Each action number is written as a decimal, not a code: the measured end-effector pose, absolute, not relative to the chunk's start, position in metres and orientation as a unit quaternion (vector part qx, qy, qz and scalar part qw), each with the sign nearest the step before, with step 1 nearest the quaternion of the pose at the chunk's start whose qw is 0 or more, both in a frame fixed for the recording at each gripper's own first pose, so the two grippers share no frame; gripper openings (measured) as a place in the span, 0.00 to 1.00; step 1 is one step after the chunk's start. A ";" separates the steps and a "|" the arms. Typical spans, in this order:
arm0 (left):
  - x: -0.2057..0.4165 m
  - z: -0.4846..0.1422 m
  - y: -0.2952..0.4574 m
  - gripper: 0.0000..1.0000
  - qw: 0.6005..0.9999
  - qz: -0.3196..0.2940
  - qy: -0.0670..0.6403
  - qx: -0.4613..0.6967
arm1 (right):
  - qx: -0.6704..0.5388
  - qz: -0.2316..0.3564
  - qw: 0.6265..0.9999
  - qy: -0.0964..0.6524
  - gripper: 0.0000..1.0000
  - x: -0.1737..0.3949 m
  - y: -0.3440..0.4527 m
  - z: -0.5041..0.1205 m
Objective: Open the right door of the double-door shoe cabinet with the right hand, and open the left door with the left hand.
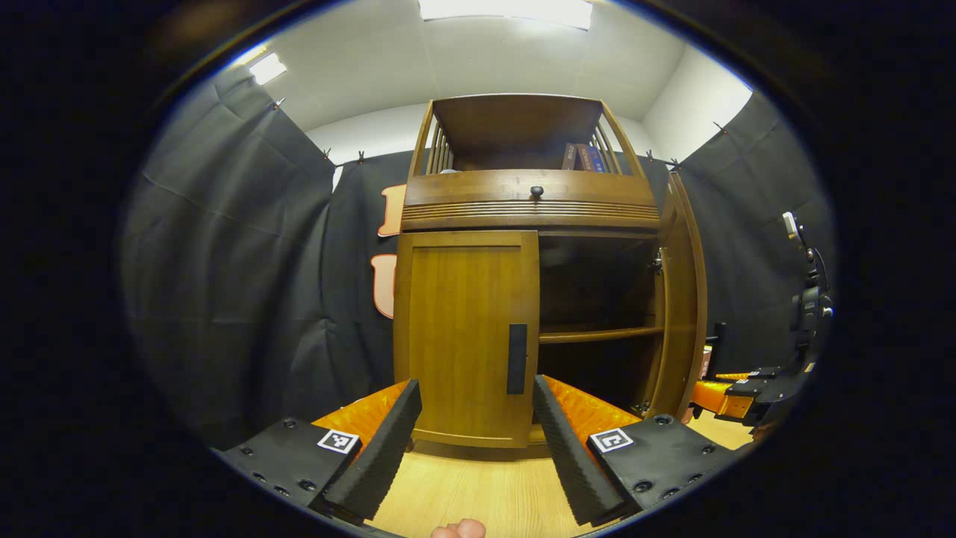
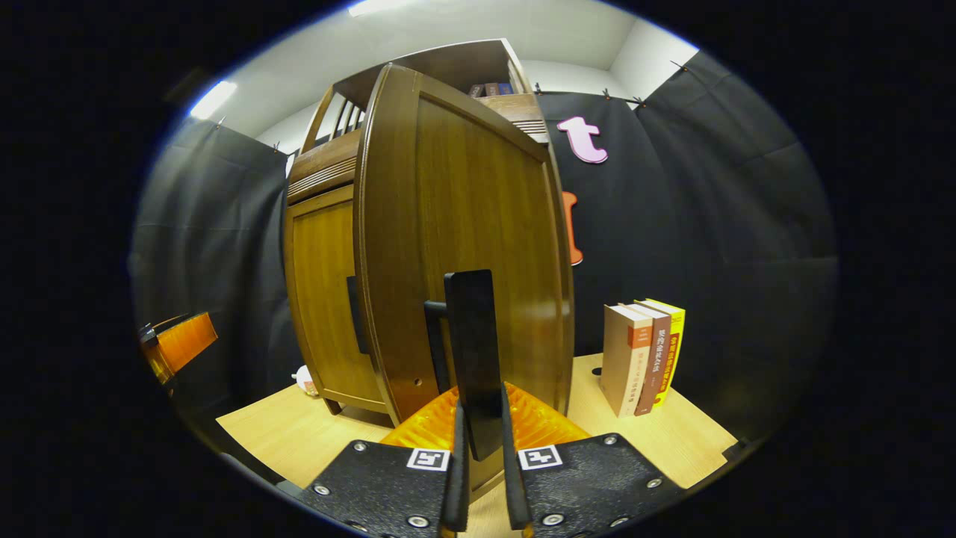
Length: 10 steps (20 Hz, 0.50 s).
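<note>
Shoe cabinet [image 1: 523, 202] stands on a light wooden tabletop [image 1: 485, 493], against the black cloth wall. Left gripper view: left gripper [image 1: 475, 441] sits low in front of the cabinet, fingers spread wide apart, nothing between them. Left door [image 1: 463, 329] is closed, flush with the frame; its dark vertical handle [image 1: 517, 359] lies near the door's inner edge, beyond the gripper and between its fingers as seen from here, not touched. Right door [image 1: 683, 299] is swung open, seen nearly edge-on at the cabinet's right side. The opened half shows a dark interior with one shelf [image 1: 597, 334] across it. Above the doors, a drawer front with a small dark knob [image 1: 536, 191]; above that an open railed top holding a few books [image 1: 582, 157]. At the far right of this view, the other gripper's orange and black body shows near the open door. Right gripper view: right gripper [image 2: 484, 456] has both black finger pads [image 2: 457, 478] clamped on the right door's dark handle [image 2: 472, 351], one pad on each side of the bar. The door's face fills the middle, angled out from the cabinet. Closed left door shows behind it to the left. Three upright books [image 2: 644, 359] stand on the tabletop to the right of the door, well clear of it.
</note>
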<state>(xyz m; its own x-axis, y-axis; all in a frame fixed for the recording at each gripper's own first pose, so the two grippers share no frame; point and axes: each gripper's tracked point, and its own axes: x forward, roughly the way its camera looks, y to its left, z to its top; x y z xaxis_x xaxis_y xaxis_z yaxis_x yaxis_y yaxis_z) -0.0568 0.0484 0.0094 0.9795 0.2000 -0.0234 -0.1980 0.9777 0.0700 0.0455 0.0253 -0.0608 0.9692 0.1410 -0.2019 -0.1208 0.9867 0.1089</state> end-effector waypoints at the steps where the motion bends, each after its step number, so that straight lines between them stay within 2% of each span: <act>1: -0.054 0.005 0.045 1.00 0.995 0.094 0.019 0.032 | 0.045 0.059 0.992 0.106 0.22 0.043 0.018 -0.061; 2: -0.052 0.003 0.043 1.00 0.995 0.091 0.020 0.029 | 0.039 0.051 0.992 0.105 0.16 0.041 0.009 -0.060; 4: -0.048 0.002 0.042 0.93 0.995 0.090 0.024 0.025 | 0.028 0.038 0.993 0.105 0.13 0.036 -0.007 -0.059; 5: -0.047 -0.002 0.043 0.93 0.995 0.091 0.026 0.024 | 0.028 0.032 0.994 0.105 0.11 0.035 -0.015 -0.060; 10: -0.044 -0.010 0.041 0.93 0.995 0.092 0.030 0.023 | 0.026 0.027 0.995 0.097 0.10 0.032 -0.039 -0.059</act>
<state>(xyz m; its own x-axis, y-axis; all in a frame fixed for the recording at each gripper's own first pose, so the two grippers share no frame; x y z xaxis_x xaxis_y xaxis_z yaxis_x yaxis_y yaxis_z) -0.0436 0.0414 -0.0104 0.9811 0.1852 -0.0561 -0.1825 0.9819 0.0506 0.0322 -0.0386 -0.0590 0.9795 0.0589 -0.1925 -0.0489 0.9972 0.0563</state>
